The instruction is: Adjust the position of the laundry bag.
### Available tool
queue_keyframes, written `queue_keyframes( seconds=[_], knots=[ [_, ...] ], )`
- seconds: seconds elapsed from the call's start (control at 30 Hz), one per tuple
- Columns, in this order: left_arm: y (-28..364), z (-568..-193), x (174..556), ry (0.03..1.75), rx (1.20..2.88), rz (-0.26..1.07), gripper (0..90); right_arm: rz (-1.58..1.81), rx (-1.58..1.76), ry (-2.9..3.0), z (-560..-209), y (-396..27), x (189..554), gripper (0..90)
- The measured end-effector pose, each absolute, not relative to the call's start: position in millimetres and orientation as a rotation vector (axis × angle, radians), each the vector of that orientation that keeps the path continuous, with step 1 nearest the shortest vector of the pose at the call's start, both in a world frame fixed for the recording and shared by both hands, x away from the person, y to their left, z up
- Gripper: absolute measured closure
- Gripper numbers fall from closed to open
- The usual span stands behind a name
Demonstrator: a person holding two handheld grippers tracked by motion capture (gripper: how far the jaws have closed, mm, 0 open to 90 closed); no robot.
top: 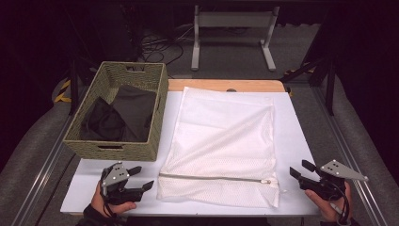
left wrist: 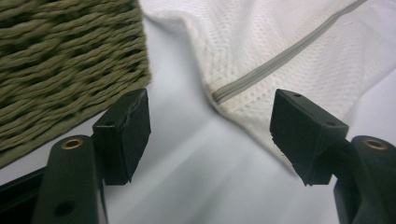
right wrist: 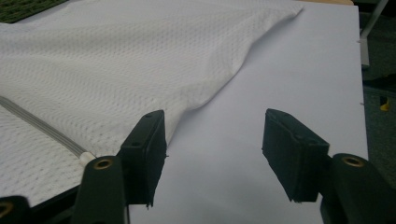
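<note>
A white mesh laundry bag [top: 221,141] lies flat on the white table top [top: 296,127], its grey zipper [top: 211,178] running across near the front edge. Left of it stands a woven green basket [top: 117,146] holding dark clothes [top: 122,115]. My left gripper [top: 143,178] rests at the front left, open and empty, pointing at the bag's zipper end [left wrist: 233,88] with the basket wall [left wrist: 65,70] beside it. My right gripper [top: 298,169] sits at the front right, open and empty, just right of the bag [right wrist: 116,70] near the zipper pull [right wrist: 86,158].
A wooden strip [top: 226,84] edges the table's far side. Metal rails [top: 348,150] run along both sides. A white frame [top: 233,28] and cables lie on the floor beyond. Bare table [right wrist: 289,84] extends right of the bag.
</note>
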State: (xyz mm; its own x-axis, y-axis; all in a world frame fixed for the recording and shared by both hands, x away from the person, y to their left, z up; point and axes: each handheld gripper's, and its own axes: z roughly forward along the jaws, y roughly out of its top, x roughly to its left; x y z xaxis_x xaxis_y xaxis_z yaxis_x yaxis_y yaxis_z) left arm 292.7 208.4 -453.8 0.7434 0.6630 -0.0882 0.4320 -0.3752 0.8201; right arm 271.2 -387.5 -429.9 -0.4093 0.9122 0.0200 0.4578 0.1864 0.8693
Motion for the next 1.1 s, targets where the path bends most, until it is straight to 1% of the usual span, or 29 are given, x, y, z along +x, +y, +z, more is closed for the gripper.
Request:
queue_keyframes(
  seconds=[0.03, 0.1, 0.17, 0.2, 0.3, 0.37, 0.4, 0.43, 0.5, 0.53, 0.63, 0.7, 0.77, 0.8, 0.83, 0.87, 0.9, 0.93, 0.97, 1.0, 1.03, 1.07, 1.1],
  knots=[
    [205.0, -454.0, 294.3, 0.832, 2.027, 0.31, 32.7, 1.139, 1.29, 1.949, -430.8, -389.0, 271.9, 43.3],
    [198.4, -454.2, 297.1, 0.821, 2.043, 0.299, 35.3, 1.143, 1.302, 1.948, -431.7, -391.7, 273.1, 49.8],
    [191.0, -455.0, 301.2, 0.84, 2.059, 0.305, 36.2, 1.138, 1.316, 1.941, -431.0, -392.1, 276.9, 51.9],
    [188.5, -455.8, 303.6, 0.844, 2.059, 0.292, 36.1, 1.151, 1.318, 1.94, -430.0, -391.5, 280.2, 54.3],
    [181.9, -458.6, 309.3, 0.845, 2.086, 0.295, 37.5, 1.128, 1.31, 1.958, -428.3, -384.6, 295.3, 56.1],
    [178.5, -461.1, 311.8, 0.846, 2.112, 0.278, 41.1, 1.107, 1.305, 1.963, -427.8, -379.6, 311.1, 59.7],
    [177.8, -462.1, 313.6, 0.836, 2.122, 0.278, 41.2, 1.103, 1.306, 1.971, -427.7, -377.1, 322.8, 59.6],
    [176.8, -463.1, 314.1, 0.849, 2.118, 0.262, 41.2, 1.099, 1.317, 1.972, -427.7, -375.2, 333.1, 57.2],
    [175.6, -465.1, 317.2, 0.871, 2.141, 0.269, 41.2, 1.075, 1.368, 1.946, -428.2, -372.0, 356.6, 46.9],
    [175.9, -465.8, 317.7, 0.873, 2.131, 0.247, 41.2, 1.061, 1.393, 1.924, -428.5, -370.4, 369.0, 43.7],
    [176.0, -468.0, 321.7, 0.877, 2.145, 0.23, 45.5, 1.046, 1.425, 1.95, -431.9, -364.2, 403.5, 38.9],
    [176.1, -468.1, 323.2, 0.872, 2.149, 0.231, 52.5, 0.994, 1.445, 1.948, -437.1, -356.3, 427.7, 39.4],
    [176.7, -467.6, 324.3, 0.859, 2.156, 0.212, 66.3, 0.933, 1.473, 1.94, -441.1, -348.9, 447.3, 39.7],
    [176.6, -467.3, 324.7, 0.843, 2.171, 0.224, 70.3, 0.94, 1.48, 1.943, -441.9, -346.5, 453.5, 41.6],
    [176.6, -467.3, 324.7, 0.843, 2.171, 0.224, 74.2, 0.94, 1.48, 1.943, -441.9, -346.5, 453.5, 41.6],
    [176.1, -466.6, 324.7, 0.841, 2.178, 0.22, 74.2, 0.941, 1.486, 1.959, -442.7, -344.4, 459.3, 42.6],
    [176.0, -466.3, 324.8, 0.848, 2.179, 0.207, 78.0, 0.884, 1.492, 1.953, -444.3, -341.1, 465.2, 46.4],
    [176.5, -465.8, 326.1, 0.834, 2.19, 0.227, 80.6, 0.845, 1.52, 1.986, -448.4, -338.6, 474.1, 53.5],
    [176.5, -465.8, 326.1, 0.834, 2.19, 0.227, 80.8, 0.845, 1.52, 1.986, -448.4, -338.6, 474.1, 53.5],
    [176.1, -465.8, 325.6, 0.837, 2.189, 0.225, 80.8, 0.843, 1.524, 1.99, -449.2, -337.8, 476.5, 57.2],
    [175.7, -466.1, 324.7, 0.84, 2.185, 0.217, 81.0, 0.832, 1.524, 1.987, -448.4, -336.9, 478.3, 64.1],
    [176.1, -465.8, 324.2, 0.843, 2.184, 0.218, 81.5, 0.838, 1.517, 2.007, -447.5, -335.5, 481.0, 76.7],
    [177.3, -465.5, 324.7, 0.832, 2.191, 0.236, 81.5, 0.838, 1.517, 2.007, -447.5, -335.5, 481.0, 76.7]
  ],
)
